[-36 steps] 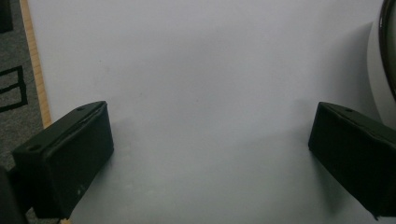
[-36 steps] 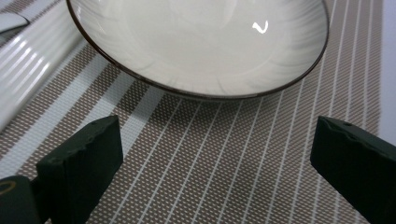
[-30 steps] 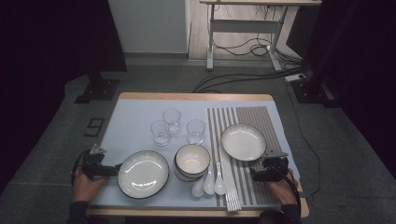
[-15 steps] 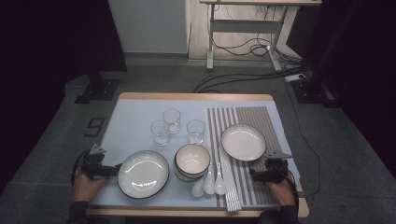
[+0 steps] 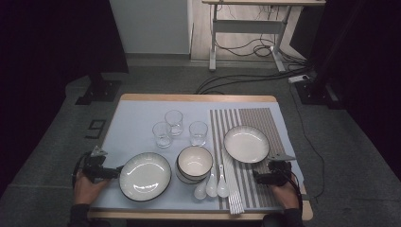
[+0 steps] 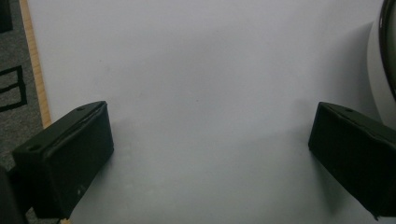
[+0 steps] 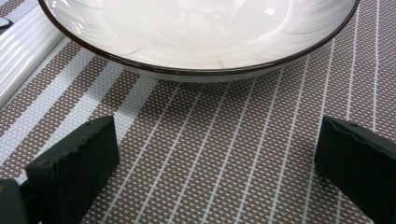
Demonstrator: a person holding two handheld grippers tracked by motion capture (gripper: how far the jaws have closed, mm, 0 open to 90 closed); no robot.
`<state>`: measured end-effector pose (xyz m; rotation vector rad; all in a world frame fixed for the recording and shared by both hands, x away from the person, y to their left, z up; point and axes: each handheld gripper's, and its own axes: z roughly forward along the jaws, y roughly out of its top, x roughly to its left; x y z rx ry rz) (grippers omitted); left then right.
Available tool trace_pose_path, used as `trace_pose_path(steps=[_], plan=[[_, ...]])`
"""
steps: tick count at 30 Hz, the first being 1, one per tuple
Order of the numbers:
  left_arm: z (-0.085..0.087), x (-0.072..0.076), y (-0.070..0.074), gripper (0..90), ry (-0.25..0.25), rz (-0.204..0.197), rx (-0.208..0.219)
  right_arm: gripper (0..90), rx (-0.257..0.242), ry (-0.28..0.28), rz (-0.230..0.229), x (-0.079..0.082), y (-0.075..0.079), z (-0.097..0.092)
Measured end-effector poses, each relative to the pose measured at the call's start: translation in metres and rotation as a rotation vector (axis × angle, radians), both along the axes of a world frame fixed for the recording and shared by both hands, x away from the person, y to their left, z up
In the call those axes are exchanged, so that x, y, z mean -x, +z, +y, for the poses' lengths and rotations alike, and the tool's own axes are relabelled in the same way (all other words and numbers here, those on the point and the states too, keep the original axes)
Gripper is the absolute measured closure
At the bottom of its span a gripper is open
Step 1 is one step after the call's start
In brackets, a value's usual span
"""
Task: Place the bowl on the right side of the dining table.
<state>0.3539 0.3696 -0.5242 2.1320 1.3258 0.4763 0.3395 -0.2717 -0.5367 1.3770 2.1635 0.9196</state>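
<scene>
Lying low on the pale blue mat [image 5: 132, 120], my left gripper [image 5: 115, 171] points at the left edge of a white dark-rimmed plate [image 5: 144, 176]. In the left gripper view its jaws [image 6: 210, 126] stand wide apart over bare mat, with the plate's rim [image 6: 388, 51] at the right edge. My right gripper [image 5: 256, 178] rests on the brown striped placemat [image 5: 265, 120], just in front of a second white plate [image 5: 246, 144]. In the right gripper view that gripper [image 7: 217, 140] is open and empty, and the plate [image 7: 201, 28] sits close ahead.
Stacked bowls [image 5: 194, 163] sit between the plates, with three glasses [image 5: 173, 122] behind them. White spoons [image 5: 211, 187] and white chopsticks [image 5: 231, 189] lie in front of the bowls, and the chopsticks [image 7: 21, 58] are to the left of my right jaws. The table's wooden edge [image 6: 35, 65] is beside my left jaw.
The right hand has shifted very slightly toward the table's front edge. The left hand and the tableware have stayed where they were.
</scene>
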Motion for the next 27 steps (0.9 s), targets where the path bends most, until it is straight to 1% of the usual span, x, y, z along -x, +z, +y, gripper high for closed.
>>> trace_pose_path(steps=[12,21,27], plan=[[0.0,-0.0001,0.0,0.0,0.0,0.0,0.001,0.0,0.001,0.0,0.004,-0.0001,0.0004,0.0001],[0.0,0.0,0.0,0.0,0.0,0.0,0.0,0.8,0.008,-0.002,0.02,0.0006,0.0026,0.0013],[0.0001,0.0,-0.0001,0.0,0.0,0.0,0.001,1.1,0.026,0.009,0.037,0.0028,0.0053,0.0014]])
